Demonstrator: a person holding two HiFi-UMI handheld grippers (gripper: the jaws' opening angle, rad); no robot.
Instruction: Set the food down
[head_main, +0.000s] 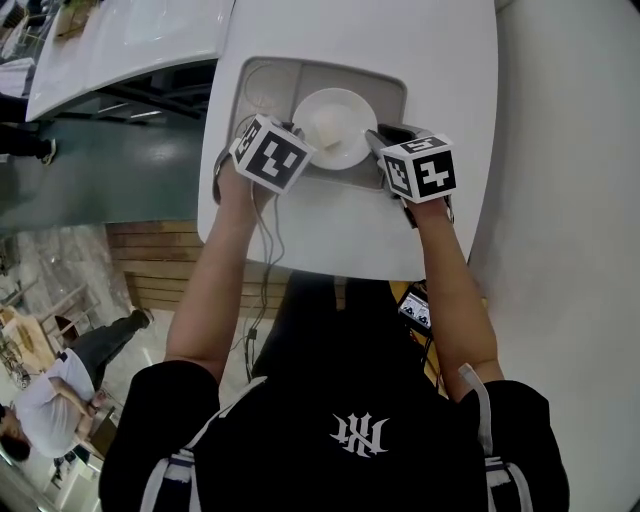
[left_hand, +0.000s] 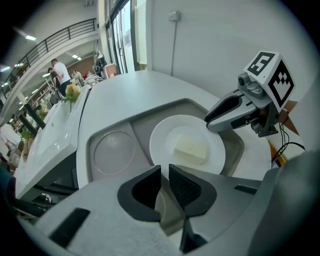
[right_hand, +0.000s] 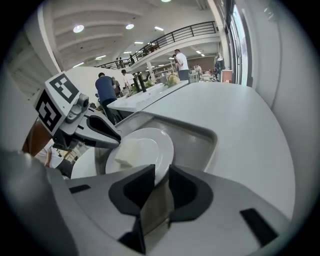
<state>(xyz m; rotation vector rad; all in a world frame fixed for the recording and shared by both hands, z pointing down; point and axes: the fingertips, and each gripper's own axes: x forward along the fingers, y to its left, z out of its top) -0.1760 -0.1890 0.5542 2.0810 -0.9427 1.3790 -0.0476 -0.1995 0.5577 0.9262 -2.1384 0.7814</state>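
Around plate rim (right_hand: 167, 152), right claw (right_hand: 161, 170) ajar

White rounded table (head_main: 440, 60) stands against a plain white wall (left_hand: 215, 50) at 3 o'clock. A second long white table (head_main: 120, 50) is at 10 o'clock, with grey floor (head_main: 110, 170) between them and wood planking (head_main: 160, 265) at 8 o'clock. Tall windows (right_hand: 239, 35) at 12 o'clock; railed mezzanine (right_hand: 170, 37) and round ceiling lights (right_hand: 78, 28) overhead, lit; people (right_hand: 105, 90) standing far off.

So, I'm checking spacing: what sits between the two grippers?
The white plate holding a pale food block, in the grey tray; the head view shows it best.
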